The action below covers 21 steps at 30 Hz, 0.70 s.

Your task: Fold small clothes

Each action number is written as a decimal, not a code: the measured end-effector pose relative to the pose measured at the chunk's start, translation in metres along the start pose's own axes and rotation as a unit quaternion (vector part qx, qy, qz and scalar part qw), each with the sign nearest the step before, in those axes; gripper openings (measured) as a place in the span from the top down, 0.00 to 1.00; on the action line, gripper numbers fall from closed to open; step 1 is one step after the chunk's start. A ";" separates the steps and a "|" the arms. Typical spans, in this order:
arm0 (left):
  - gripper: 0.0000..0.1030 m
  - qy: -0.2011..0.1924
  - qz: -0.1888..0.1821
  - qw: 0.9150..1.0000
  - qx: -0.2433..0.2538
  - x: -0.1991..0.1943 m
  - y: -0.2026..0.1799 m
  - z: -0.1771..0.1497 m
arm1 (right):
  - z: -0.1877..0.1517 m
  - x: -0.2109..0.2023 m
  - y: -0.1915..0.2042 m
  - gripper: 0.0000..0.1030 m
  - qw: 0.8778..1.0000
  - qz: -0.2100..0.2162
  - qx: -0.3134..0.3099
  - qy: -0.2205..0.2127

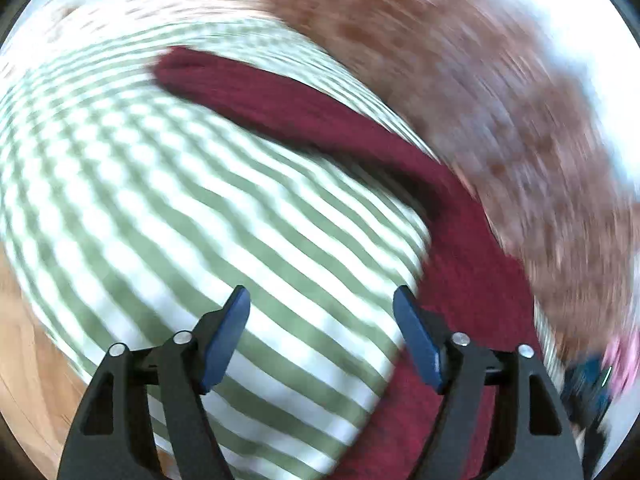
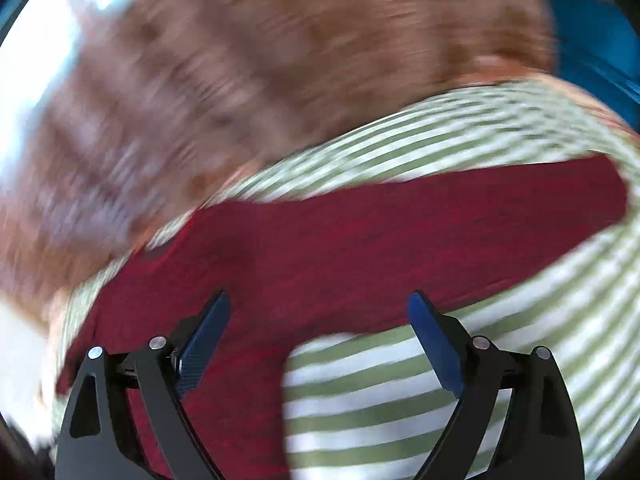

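Note:
A dark red garment [image 1: 460, 264] lies on a green-and-white striped cloth [image 1: 180, 208]. In the left wrist view it runs from upper middle down the right side. My left gripper [image 1: 322, 300] is open and empty above the striped cloth, just left of the garment's edge. In the right wrist view the dark red garment [image 2: 380, 236] spreads across the middle on the striped cloth [image 2: 400, 392]. My right gripper [image 2: 320, 304] is open and empty, right above the garment's near edge. Both views are motion-blurred.
A reddish-brown patterned surface [image 1: 500, 92] lies beyond the striped cloth and also shows in the right wrist view [image 2: 260, 60]. A wooden surface [image 1: 24, 340] shows at lower left. A blue object [image 2: 596, 48] sits at the upper right.

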<state>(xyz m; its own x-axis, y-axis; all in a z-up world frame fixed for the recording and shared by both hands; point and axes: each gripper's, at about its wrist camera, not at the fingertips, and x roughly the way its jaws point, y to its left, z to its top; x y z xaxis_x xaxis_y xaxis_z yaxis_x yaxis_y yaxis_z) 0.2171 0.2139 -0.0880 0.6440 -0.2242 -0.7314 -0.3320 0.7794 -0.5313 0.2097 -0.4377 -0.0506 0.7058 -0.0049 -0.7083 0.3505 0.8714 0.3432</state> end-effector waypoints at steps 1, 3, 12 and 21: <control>0.27 -0.009 0.001 1.000 -0.028 0.000 0.017 0.012 | -0.008 0.006 0.020 0.13 1.000 0.010 -0.023 0.011; 0.27 -0.027 0.006 0.996 -0.079 0.001 0.049 0.037 | -0.033 0.026 0.073 0.13 0.995 0.028 -0.086 0.039; 0.29 -0.062 0.062 0.988 -0.126 0.035 0.112 0.126 | -0.093 0.071 0.140 0.08 0.981 0.002 -0.176 0.075; 0.91 -0.068 0.114 0.991 -0.027 0.067 0.083 0.183 | -0.094 0.081 0.146 0.03 0.978 -0.014 -0.195 0.080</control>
<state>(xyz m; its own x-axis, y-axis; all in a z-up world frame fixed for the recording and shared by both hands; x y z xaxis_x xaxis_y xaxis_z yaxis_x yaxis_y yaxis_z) 0.3589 0.3713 -0.1028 0.6343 0.0375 -0.7722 -0.5132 0.7674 -0.3843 0.2606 -0.2643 -0.1160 0.5835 0.0183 -0.8119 0.0856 0.9928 0.0839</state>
